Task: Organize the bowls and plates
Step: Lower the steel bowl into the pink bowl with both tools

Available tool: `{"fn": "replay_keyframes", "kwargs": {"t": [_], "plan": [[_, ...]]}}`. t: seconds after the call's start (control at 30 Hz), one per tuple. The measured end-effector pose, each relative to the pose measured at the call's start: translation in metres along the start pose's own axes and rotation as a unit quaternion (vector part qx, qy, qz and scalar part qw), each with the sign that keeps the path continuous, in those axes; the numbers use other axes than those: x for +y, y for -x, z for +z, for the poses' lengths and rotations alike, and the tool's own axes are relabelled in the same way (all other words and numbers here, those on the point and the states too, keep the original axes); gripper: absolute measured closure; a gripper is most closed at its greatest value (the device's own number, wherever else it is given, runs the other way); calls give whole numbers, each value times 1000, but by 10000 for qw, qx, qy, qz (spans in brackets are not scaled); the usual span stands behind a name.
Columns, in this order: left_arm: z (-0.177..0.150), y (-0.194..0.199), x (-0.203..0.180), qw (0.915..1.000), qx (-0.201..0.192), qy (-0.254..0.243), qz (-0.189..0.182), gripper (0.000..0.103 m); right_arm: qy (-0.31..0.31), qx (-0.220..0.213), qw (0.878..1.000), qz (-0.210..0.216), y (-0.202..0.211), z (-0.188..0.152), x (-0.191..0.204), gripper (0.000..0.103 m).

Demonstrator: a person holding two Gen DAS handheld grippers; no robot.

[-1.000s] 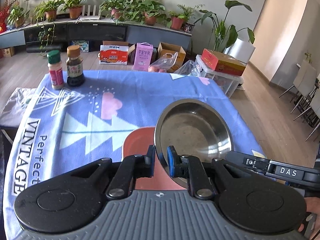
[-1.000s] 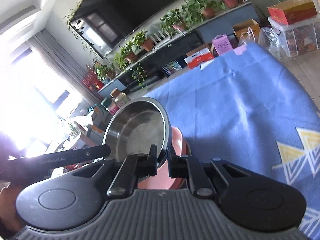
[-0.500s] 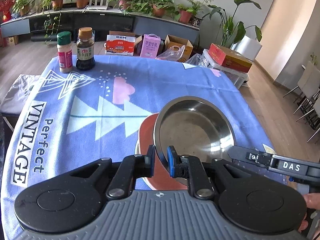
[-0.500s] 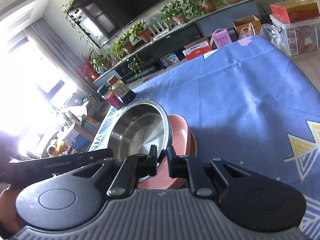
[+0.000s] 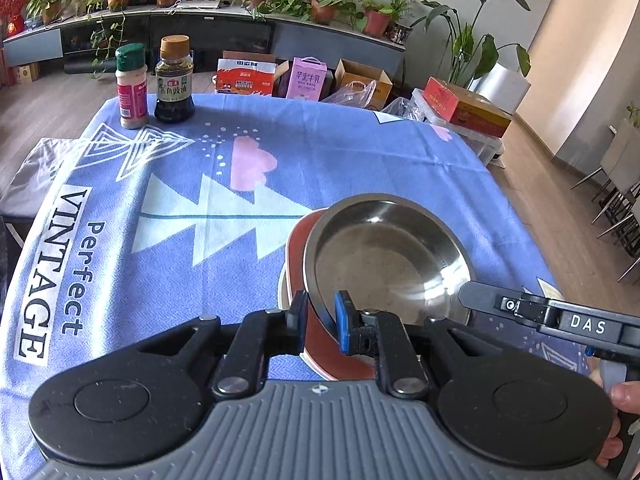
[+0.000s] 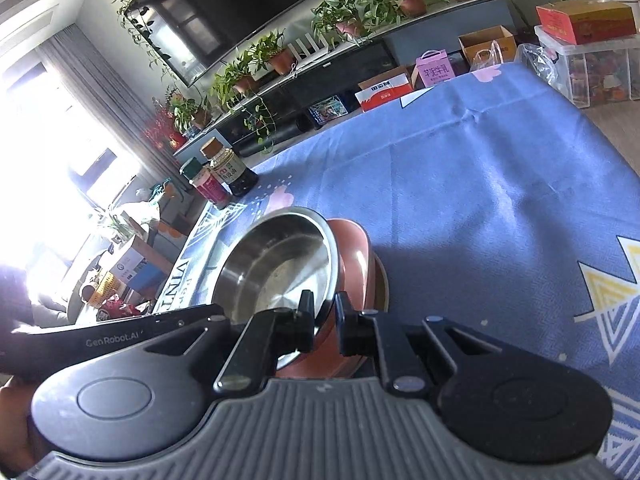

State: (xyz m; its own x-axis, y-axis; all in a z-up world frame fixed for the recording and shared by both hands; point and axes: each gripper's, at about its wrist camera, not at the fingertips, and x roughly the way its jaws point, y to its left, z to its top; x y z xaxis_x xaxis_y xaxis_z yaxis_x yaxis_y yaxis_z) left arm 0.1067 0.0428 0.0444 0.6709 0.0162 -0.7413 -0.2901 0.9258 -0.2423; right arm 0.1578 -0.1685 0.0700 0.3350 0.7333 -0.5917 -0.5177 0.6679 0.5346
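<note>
Now both grippers hold the steel bowl (image 5: 384, 256) by its rim, one on each side. The left gripper (image 5: 321, 320) has its fingers (image 5: 343, 316) clamped on the near edge of the rim, the metal pinched between the blue pad and the black one. The right gripper (image 6: 322, 322) has its fingers (image 6: 306, 312) closed on the opposite edge; they have just eased apart a little, yet the rim sits between them.

The bowl tilts slightly and sits in the red bowl (image 5: 298, 248), which itself rests on a pale plate (image 5: 282, 292) whose edge shows beneath it. This stack stands on the surface, covered by a blue cloth (image 5: 180, 168) printed with triangles and the words "Perfect VINTAGE".

At the far corner of the cloth, well apart from the stack, a spice jar (image 5: 131, 86) with a green cap stands just beside a sauce bottle (image 5: 174, 80).

A hand (image 5: 618, 420) grips the right gripper's handle at the edge of the left view.
</note>
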Motion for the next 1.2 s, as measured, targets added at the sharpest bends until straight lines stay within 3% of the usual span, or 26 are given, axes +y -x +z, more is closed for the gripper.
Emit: {"fn": "replay_keyframes", "kwargs": {"t": [0.93, 1.2], "plan": [[0, -5, -1, 9999, -1, -133, 20, 82, 133, 146, 9995, -264, -10, 1, 7, 66], [-1, -8, -1, 9997, -48, -179, 170, 80, 239, 280, 9987, -341, -12, 2, 9, 63]]}}
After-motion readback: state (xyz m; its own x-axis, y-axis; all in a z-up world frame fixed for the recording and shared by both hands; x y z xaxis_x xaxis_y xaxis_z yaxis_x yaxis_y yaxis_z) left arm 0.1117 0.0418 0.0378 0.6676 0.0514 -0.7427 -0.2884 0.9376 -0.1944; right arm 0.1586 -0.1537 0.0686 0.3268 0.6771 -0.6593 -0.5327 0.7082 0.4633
